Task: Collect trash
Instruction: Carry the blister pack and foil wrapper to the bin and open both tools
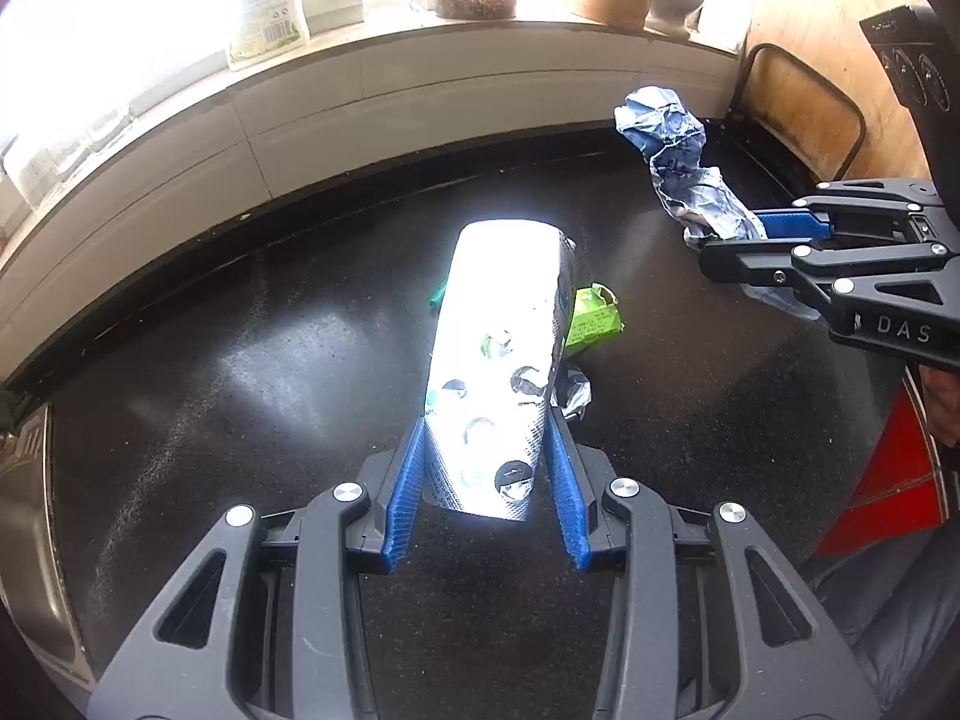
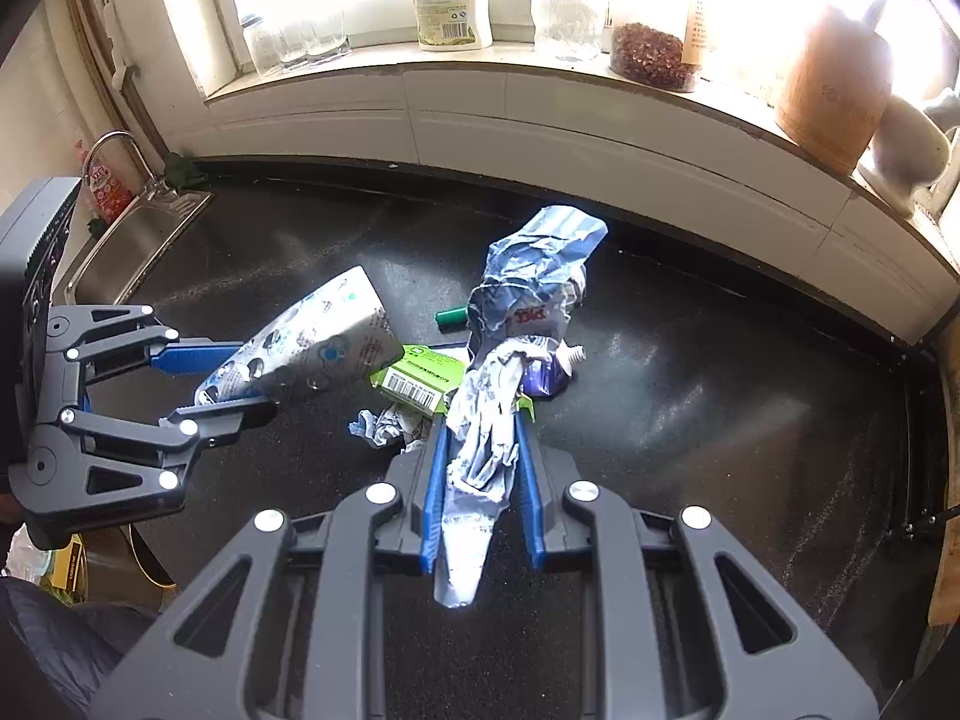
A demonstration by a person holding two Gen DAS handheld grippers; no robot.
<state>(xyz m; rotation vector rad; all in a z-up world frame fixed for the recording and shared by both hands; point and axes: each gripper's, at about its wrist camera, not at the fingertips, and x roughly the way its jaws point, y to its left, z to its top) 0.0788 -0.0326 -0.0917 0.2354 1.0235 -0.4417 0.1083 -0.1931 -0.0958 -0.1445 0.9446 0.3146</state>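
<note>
My left gripper [image 1: 486, 420] is shut on a flat white printed pouch [image 1: 498, 324], held above the black counter; the pouch also shows in the right wrist view [image 2: 312, 342], with the left gripper [image 2: 240, 381]. My right gripper [image 2: 480, 420] is shut on a crumpled blue-and-white wrapper [image 2: 528, 288], which also shows in the left wrist view [image 1: 672, 150], with the right gripper [image 1: 729, 234]. On the counter lie a green box [image 2: 420, 378], a green cap [image 2: 453, 317], a purple tube [image 2: 549, 369] and a crumpled paper scrap [image 2: 384, 426].
The black counter [image 2: 690, 408] runs to a white tiled ledge. A steel sink [image 2: 138, 240] with a tap lies at the left. The windowsill holds a detergent bottle [image 2: 450, 0], glasses, a jar [image 2: 651, 57] and a wooden container [image 2: 831, 90]. A red object [image 1: 894, 480] sits low right.
</note>
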